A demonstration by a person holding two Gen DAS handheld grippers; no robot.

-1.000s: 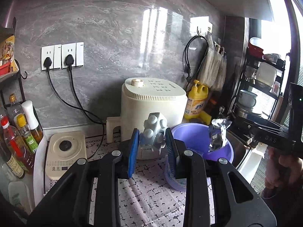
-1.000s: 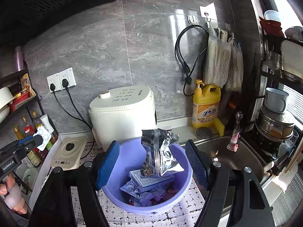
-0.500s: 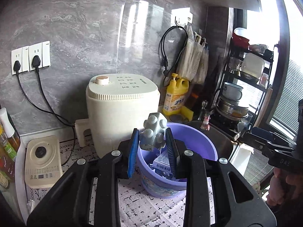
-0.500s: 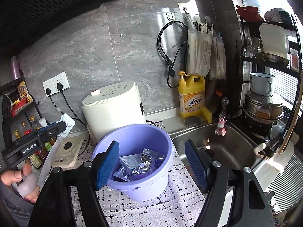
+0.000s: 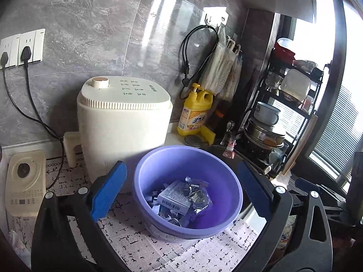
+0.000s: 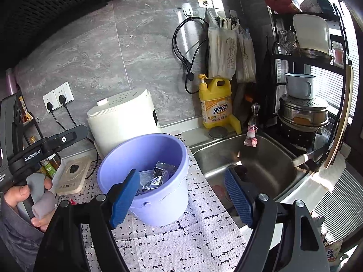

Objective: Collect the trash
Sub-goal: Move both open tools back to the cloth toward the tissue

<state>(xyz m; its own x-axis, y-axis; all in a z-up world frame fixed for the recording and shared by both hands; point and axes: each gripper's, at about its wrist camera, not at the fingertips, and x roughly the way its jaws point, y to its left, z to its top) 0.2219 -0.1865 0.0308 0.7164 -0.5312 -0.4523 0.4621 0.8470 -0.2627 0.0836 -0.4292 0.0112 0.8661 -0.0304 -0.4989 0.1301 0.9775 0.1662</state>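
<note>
Your left gripper (image 5: 181, 192) stands wide apart over the purple bucket (image 5: 188, 190) in the lower middle of the frame; its jaws have just been opening, and nothing is pinched between the blue pads (image 5: 109, 192). Your right gripper (image 6: 181, 201) is also spread, its jaws having just widened a little, with nothing pressed between them. The trash (image 5: 179, 198) lies in the bottom of the bucket: crumpled silver foil wrappers and a small white box with a barcode facing up, heaped loosely together. In the right wrist view the bucket sits at centre on a patterned mat (image 6: 181, 244), just left of the steel sink (image 6: 254, 161). Your left hand (image 6: 29, 199) shows at the lower left edge, wrapped around its gripper's handle.
</note>
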